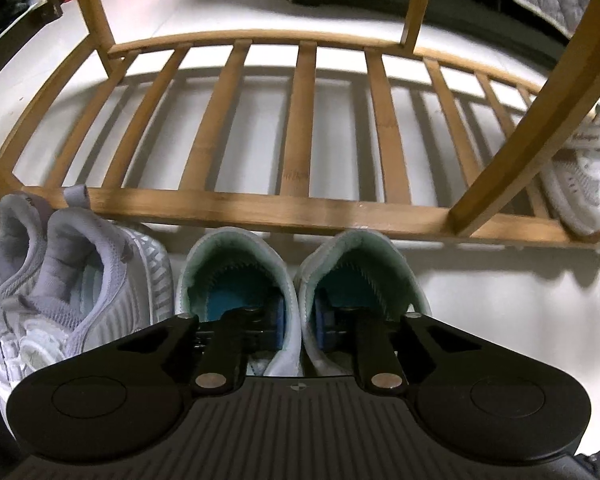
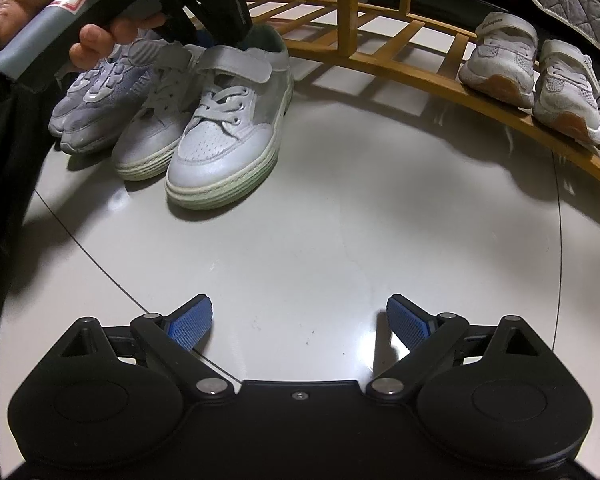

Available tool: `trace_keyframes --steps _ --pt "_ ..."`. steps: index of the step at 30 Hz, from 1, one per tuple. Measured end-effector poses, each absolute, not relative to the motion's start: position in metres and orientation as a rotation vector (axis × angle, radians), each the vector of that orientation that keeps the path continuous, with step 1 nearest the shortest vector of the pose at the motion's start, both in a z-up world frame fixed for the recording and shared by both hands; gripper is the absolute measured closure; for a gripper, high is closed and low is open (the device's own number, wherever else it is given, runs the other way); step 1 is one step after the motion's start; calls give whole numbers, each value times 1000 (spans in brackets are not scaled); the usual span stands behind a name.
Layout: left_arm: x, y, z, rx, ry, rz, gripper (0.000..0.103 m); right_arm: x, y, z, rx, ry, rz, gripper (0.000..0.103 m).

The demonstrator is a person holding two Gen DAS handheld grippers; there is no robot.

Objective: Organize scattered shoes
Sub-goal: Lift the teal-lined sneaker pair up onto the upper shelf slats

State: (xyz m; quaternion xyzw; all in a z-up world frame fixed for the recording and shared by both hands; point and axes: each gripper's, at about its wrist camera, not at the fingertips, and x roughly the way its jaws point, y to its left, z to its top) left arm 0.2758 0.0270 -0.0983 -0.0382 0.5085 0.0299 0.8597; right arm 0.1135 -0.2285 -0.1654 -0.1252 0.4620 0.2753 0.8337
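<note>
A: What sits at the far left of the floor [image 2: 320, 240]?

B: A grey knit pair of sneakers [image 1: 60, 272], heels toward the left wrist camera, just beside the front rail of the wooden shoe rack [image 1: 300, 120].

A: And right of them?

B: The white strap sneakers [image 1: 300, 280] with greenish linings, side by side on the floor, touching the rack's near rail. The left claw [image 1: 300, 320] has one blue finger inside each shoe, and the two inner collar walls are pinched between them, so it grips the pair together. In the right wrist view a hand [image 2: 60, 12] holds that tool above the shoes' heels.

A: The rack's low shelf?

B: Mostly bare slats; at its right end stand small white velcro sneakers [image 2: 532, 72], toes pointing off the near edge.

A: The right claw [image 2: 300, 320]?

B: Spread wide above bare floor, holding nothing, well apart from every shoe.
</note>
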Motion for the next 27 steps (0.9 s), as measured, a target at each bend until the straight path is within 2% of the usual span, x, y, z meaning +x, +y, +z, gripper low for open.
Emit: trace_keyframes --steps 12,27 --pt "253 30 -64 -120 881 78 91 114 -229 -166 -265 980 578 7" --pt "284 17 -28 -71 747 76 91 115 -230 -165 -265 979 574 7"
